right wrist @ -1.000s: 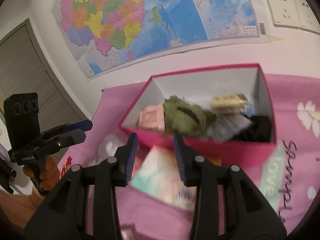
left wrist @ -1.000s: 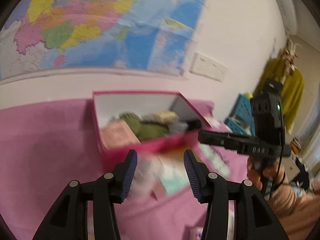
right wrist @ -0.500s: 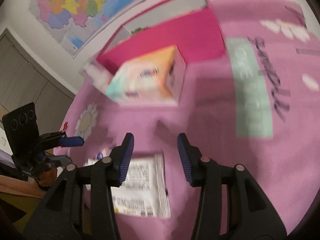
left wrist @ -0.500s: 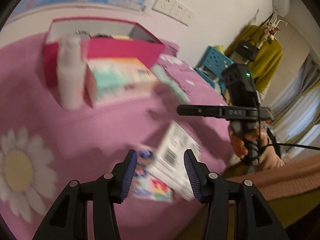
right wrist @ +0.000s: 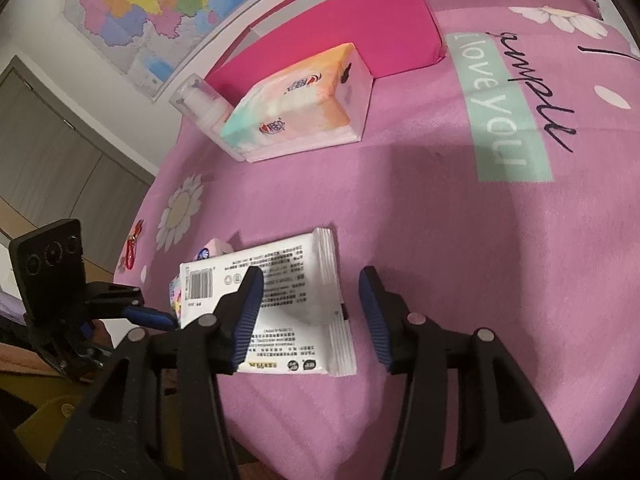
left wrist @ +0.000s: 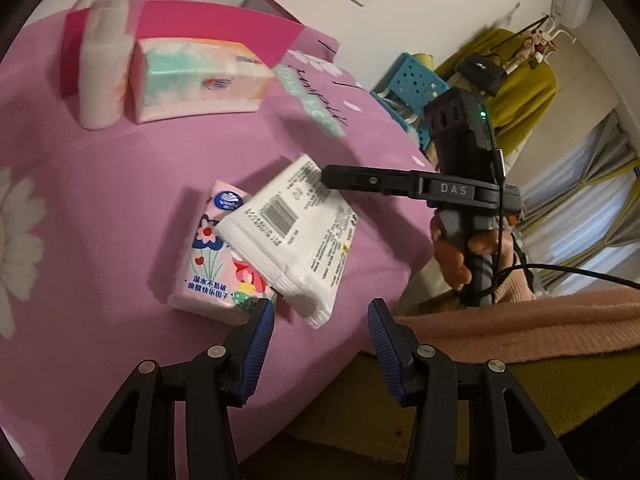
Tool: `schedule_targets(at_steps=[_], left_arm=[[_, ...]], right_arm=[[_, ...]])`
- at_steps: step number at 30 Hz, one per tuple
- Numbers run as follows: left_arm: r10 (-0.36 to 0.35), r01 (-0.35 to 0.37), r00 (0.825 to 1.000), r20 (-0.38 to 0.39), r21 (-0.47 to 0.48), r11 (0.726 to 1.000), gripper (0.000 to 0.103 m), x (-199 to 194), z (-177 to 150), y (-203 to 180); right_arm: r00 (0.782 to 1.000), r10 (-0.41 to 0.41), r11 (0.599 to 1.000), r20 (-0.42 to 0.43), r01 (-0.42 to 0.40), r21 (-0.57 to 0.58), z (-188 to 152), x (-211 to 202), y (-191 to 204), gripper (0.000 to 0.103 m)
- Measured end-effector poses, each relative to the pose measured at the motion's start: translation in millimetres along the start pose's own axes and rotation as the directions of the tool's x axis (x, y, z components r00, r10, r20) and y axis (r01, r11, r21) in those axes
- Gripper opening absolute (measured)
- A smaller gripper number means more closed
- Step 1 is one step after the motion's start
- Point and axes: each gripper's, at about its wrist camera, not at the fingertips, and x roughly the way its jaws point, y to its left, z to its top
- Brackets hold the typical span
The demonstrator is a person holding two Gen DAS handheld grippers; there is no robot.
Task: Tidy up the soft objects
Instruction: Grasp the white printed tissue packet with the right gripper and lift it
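Observation:
A white wipes pack (left wrist: 294,236) lies near the table's front edge, partly on top of a pink flowered tissue pack (left wrist: 216,256). It also shows in the right wrist view (right wrist: 280,292), with the pink tissue pack (right wrist: 178,288) peeking out on its left. My left gripper (left wrist: 320,328) is open and empty, just in front of both packs. My right gripper (right wrist: 310,292) is open above the white pack's right end; it also shows in the left wrist view (left wrist: 332,178) over the pack.
A pastel tissue box (left wrist: 200,76) and a white bottle (left wrist: 102,68) stand in front of the pink storage box (left wrist: 224,24) at the back of the pink flowered tablecloth (right wrist: 440,240). A blue crate (left wrist: 412,84) and a yellow coat (left wrist: 524,92) are beyond the table's right side.
Both grippers have swung down from the pink box to the front of the table. They now hover by the white wipes pack and the pink tissue pack. Both stay open.

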Motion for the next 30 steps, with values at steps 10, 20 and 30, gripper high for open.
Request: schedule_targets(at_steps=[10, 20, 30], left_arm=[[0.085, -0.086, 0.995, -0.050, -0.020, 0.996, 0.048, 24.7, 14.9, -1.3], [0.132, -0.132, 0.991, -0.013, -0.082, 0.988, 0.029, 29.2, 28.8, 10.4], [0.113, -0.112, 0.993, 0.016, -0.071, 0.991, 0.028, 20.0, 34.7, 6.6]], right_arm=[[0.999, 0.035, 0.999, 0.008, -0.035, -0.004, -7.0, 3.8, 6.9, 0.053], [1.000, 0.018, 0.999, 0.009, -0.018, -0.052, -14.8, 4.7, 15.1, 0.041], [0.997, 0.031, 0.997, 0.074, -0.026, -0.067, -7.9, -19.2, 19.5, 0.030]])
